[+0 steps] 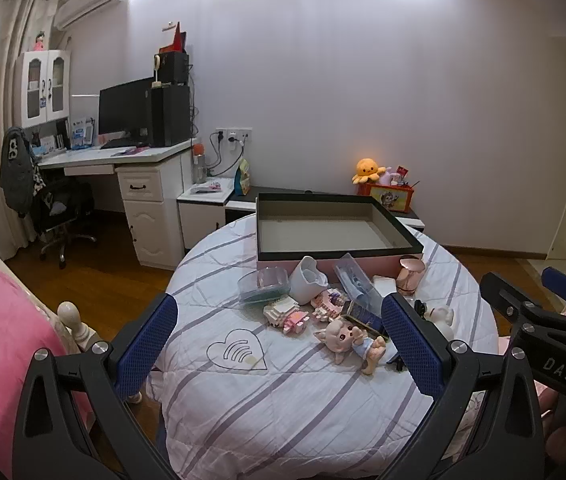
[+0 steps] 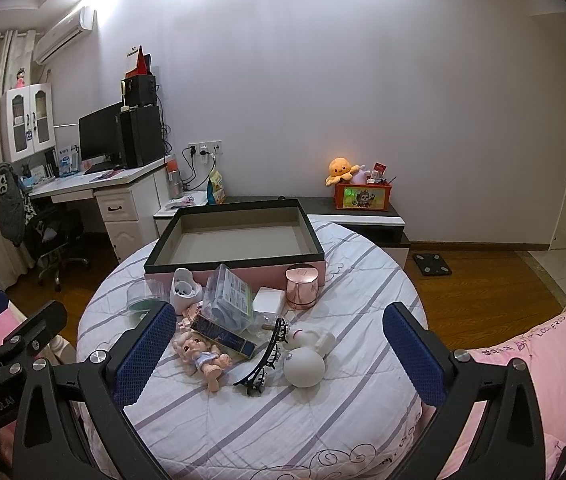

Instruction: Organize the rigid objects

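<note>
Striped quilt [image 2: 283,420] carrying clutter; only R view showing hair claw [image 2: 261,360], lying lengthwise toward box [image 2: 235,258] at far edge. L gripper [image 1: 279,344], R gripper [image 2: 279,354]: both w/ jaws apart, holding nothing.

Home bedroom, quilted bed [image 1: 283,400], computer desk [image 1: 123,156] (octopus plush [image 2: 340,170])

Left gripper [image 1: 279,344] and right gripper [image 2: 279,350]: fingers spread wide, empty

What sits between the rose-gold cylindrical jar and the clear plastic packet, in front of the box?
A small white square block lies between the rose-gold cylindrical jar and the clear plastic packet, close to both. The right wrist view shows it best.
</note>
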Demonstrator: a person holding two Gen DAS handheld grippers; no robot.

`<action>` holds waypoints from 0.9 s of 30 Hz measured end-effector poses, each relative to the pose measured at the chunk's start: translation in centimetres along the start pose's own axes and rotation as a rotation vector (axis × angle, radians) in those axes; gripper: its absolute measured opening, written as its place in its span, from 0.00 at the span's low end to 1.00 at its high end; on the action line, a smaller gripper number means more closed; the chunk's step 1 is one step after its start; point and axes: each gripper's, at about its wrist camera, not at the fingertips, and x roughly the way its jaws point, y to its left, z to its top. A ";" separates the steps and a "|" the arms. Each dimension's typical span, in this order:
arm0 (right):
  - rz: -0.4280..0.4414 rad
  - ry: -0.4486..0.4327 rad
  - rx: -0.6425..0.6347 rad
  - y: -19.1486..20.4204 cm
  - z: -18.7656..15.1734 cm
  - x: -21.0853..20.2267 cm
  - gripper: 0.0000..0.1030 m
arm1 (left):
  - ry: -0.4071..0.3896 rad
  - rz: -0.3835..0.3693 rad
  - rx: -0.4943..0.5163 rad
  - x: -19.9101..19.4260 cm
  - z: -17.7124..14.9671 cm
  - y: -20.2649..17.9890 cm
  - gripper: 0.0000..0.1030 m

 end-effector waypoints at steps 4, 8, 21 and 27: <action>0.000 -0.001 0.000 0.0 0.0 0.0 1.00 | -0.009 0.002 0.006 -0.1 -0.1 0.0 1.00; -0.001 -0.001 0.002 -0.1 0.0 0.1 1.00 | -0.010 0.001 0.006 -0.1 -0.1 0.0 1.00; -0.005 0.073 0.017 -1.6 -1.3 3.6 1.00 | 0.067 0.004 0.015 2.6 -1.8 0.0 1.00; -0.008 0.148 0.014 -2.8 -3.0 6.5 1.00 | 0.149 -0.011 0.017 5.6 -3.6 -0.4 1.00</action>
